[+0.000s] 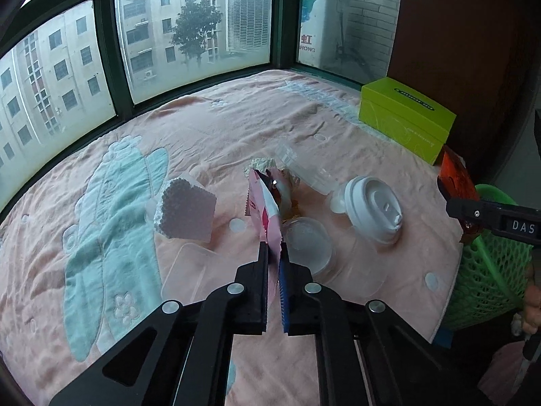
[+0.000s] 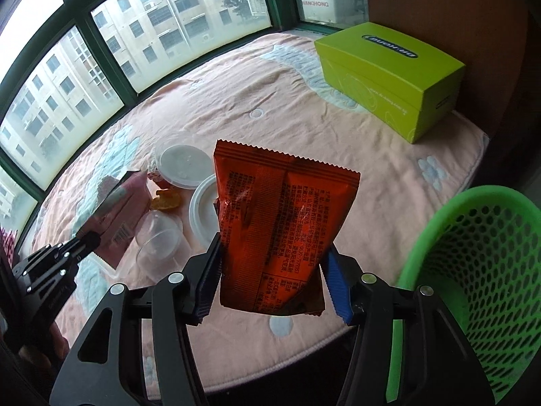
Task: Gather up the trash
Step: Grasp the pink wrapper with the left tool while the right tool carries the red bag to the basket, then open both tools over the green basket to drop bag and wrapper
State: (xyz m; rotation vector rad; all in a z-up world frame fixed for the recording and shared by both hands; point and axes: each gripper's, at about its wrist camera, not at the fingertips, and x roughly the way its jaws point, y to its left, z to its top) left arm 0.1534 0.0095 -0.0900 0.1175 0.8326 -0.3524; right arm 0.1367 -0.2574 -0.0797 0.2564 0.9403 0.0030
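The left tool (image 1: 274, 247) pinches a pink wrapper (image 1: 265, 209) at frame centre; the right tool (image 2: 270, 253) clamps an orange packet (image 2: 280, 216), lifted beside the green basket (image 2: 439, 237) at lower right.

The green basket (image 2: 473, 270) runs off the frame's right edge; the orange packet (image 2: 280, 230) hides part of a white lid (image 2: 203, 209).

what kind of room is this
Probably a bedroom or bay-window nook in an upper-floor flat: a pink quilted blanket spread beside a dark-framed window overlooking apartment blocks, with a green mesh wastebasket at its edge.
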